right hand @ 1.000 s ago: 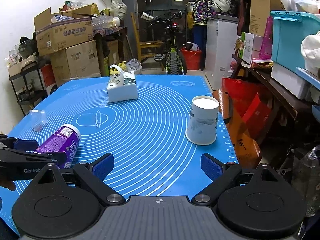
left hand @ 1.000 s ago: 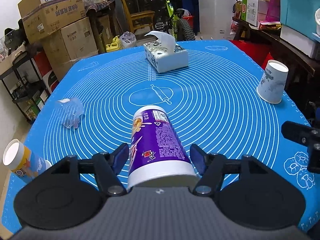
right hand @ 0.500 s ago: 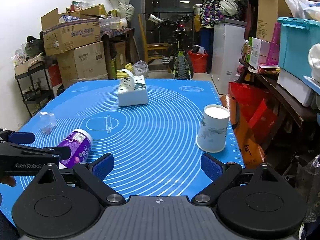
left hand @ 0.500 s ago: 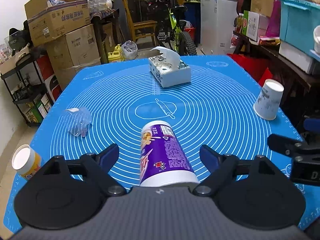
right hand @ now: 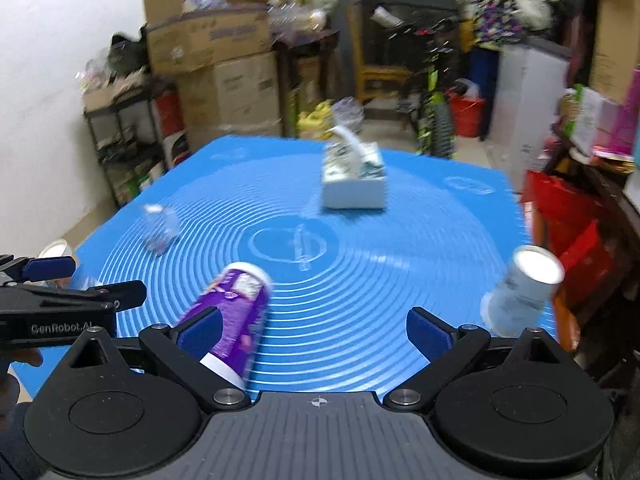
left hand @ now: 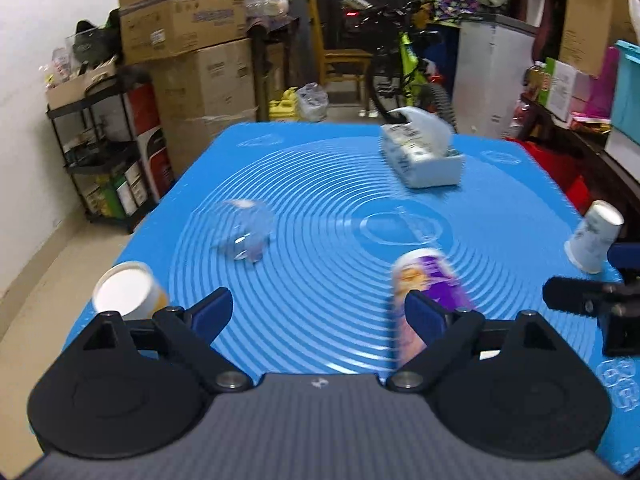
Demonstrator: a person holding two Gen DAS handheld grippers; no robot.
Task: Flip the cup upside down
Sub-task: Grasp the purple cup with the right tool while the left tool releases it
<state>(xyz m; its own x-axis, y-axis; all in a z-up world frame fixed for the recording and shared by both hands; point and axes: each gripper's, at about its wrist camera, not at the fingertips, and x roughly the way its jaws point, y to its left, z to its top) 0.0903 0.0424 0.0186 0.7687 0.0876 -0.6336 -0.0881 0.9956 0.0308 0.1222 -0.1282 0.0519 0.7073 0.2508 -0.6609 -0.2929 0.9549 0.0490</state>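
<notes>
Nearest the left wrist camera, the left gripper (left hand: 318, 312) has its fingers (left hand: 210, 309) spread wide and released, with nothing between them; only bare blue mat (left hand: 320, 208) shows in the gap, which suggests it is free rather than carrying anything. The right gripper (right hand: 314, 330) is likewise released, its fingers (right hand: 428, 334) parted over the mat and gripping nothing. The purple cup (left hand: 430, 280) stands just beside the left gripper's right finger, partly behind it, with its narrow closed base uppermost and its wide white rim down toward the mat; in the right wrist view it looks tilted by the camera angle, and the blur keeps me from saying whether the rim sits flat. Judged from that pose, this cup looks already turned over, which would explain the open fingers. Off to the left, at the near corner of the tabletop, an orange-yellow paper cup (left hand: 128, 296) shows a white round end toward the camera; whether that is its mouth or base I cannot tell. A clear plastic cup (left hand: 246, 232) lies a little farther in, apparently on its side, so it may be a likely next candidate. At the right edge a white printed paper cup (right hand: 520, 292) appears to rest wide end down. Farthest along the mat, a tissue box (left hand: 420, 156) sits with a sheet pulled up, well apart from every cup and probably just clutter
</notes>
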